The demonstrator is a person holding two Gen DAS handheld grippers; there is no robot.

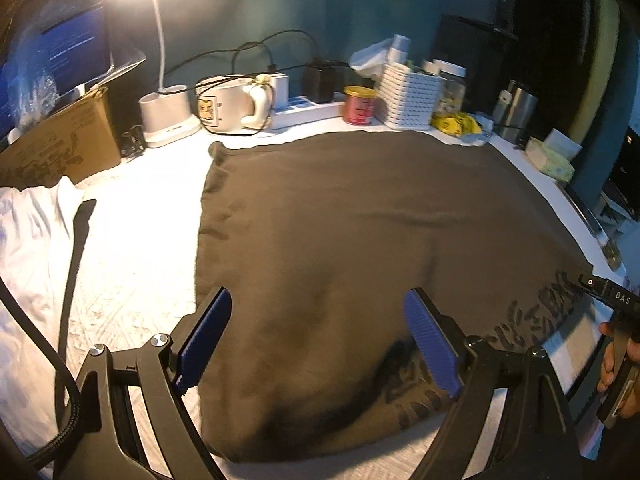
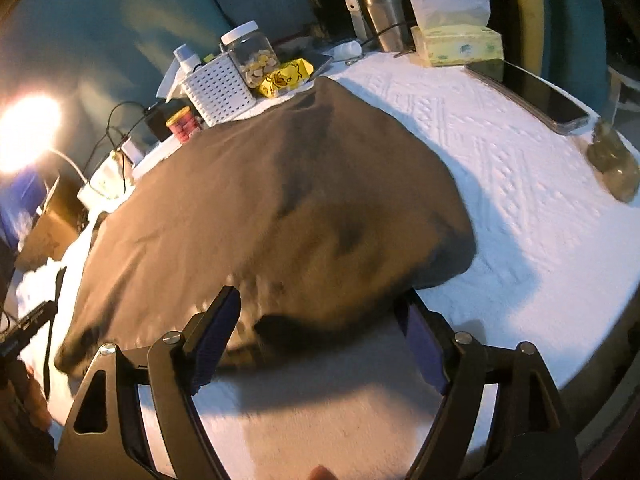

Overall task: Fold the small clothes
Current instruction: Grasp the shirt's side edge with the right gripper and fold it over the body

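A dark brown garment (image 1: pixel 360 240) with printed lettering near its front right corner lies spread flat on the white-covered table (image 1: pixel 140 220). My left gripper (image 1: pixel 320 340) hovers open over the garment's near edge, its blue pads wide apart with nothing pinched. In the right wrist view the same garment (image 2: pixel 260 208) fills the middle, its near edge slightly rumpled. My right gripper (image 2: pixel 320 340) stands open above that near edge, cloth lying below the gap but not pressed. The right gripper's body and a hand show at the left wrist view's right edge.
A white cloth (image 1: pixel 28 248) lies at the left. Along the back stand a cardboard box (image 1: pixel 64 140), a lamp base (image 1: pixel 168 116), a red tin (image 1: pixel 360 106), a white basket (image 1: pixel 408 96) and a steel tumbler (image 2: pixel 380 8). A tissue box (image 2: pixel 456 40) and phone (image 2: pixel 536 96) sit right.
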